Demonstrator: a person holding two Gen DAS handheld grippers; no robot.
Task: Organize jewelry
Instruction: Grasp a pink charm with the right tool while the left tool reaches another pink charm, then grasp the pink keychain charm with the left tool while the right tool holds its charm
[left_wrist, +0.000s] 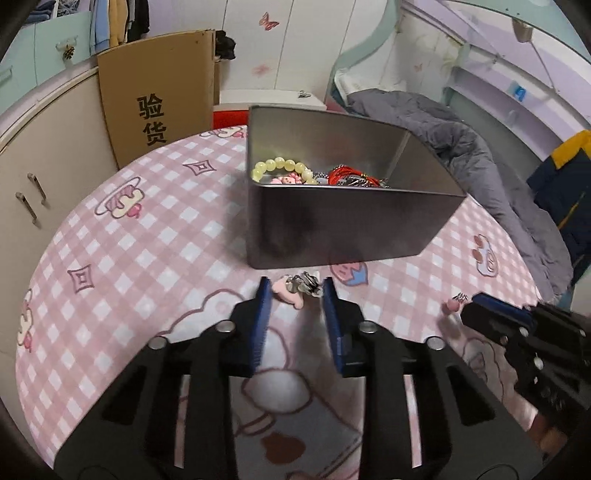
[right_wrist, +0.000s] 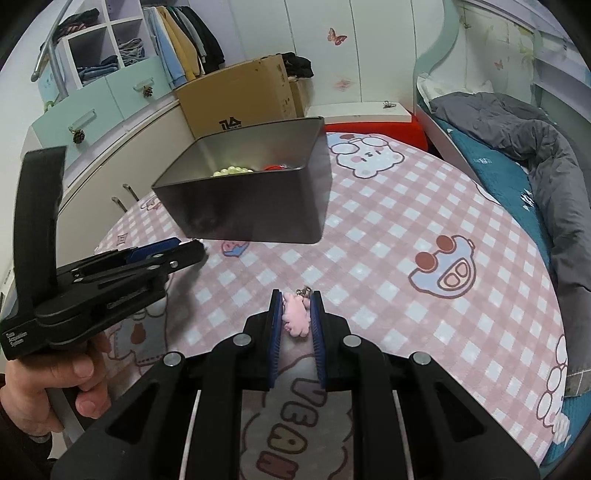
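Note:
An open metal tin (left_wrist: 332, 229) stands on the pink checked tablecloth (left_wrist: 147, 240). It holds a yellow-green bead bracelet (left_wrist: 280, 164), a red cord piece (left_wrist: 343, 175) and other small items. Just in front of the tin, my left gripper (left_wrist: 296, 291) is shut on a pink charm with a metal clasp (left_wrist: 291, 290), down at the cloth. To its right, my right gripper (right_wrist: 295, 306) is shut on a second pink charm (right_wrist: 295, 315), whose clasp pokes out past the tips. From the right wrist the tin (right_wrist: 258, 206) is ahead and to the left, with the left gripper (right_wrist: 194, 245) near its front corner.
A cardboard box (left_wrist: 155, 103) leans behind the table's far left edge, beside a cream cabinet (left_wrist: 33, 177). A bed with a grey blanket (left_wrist: 498, 173) runs along the right side. A person's hand (right_wrist: 74, 376) holds the left gripper's handle.

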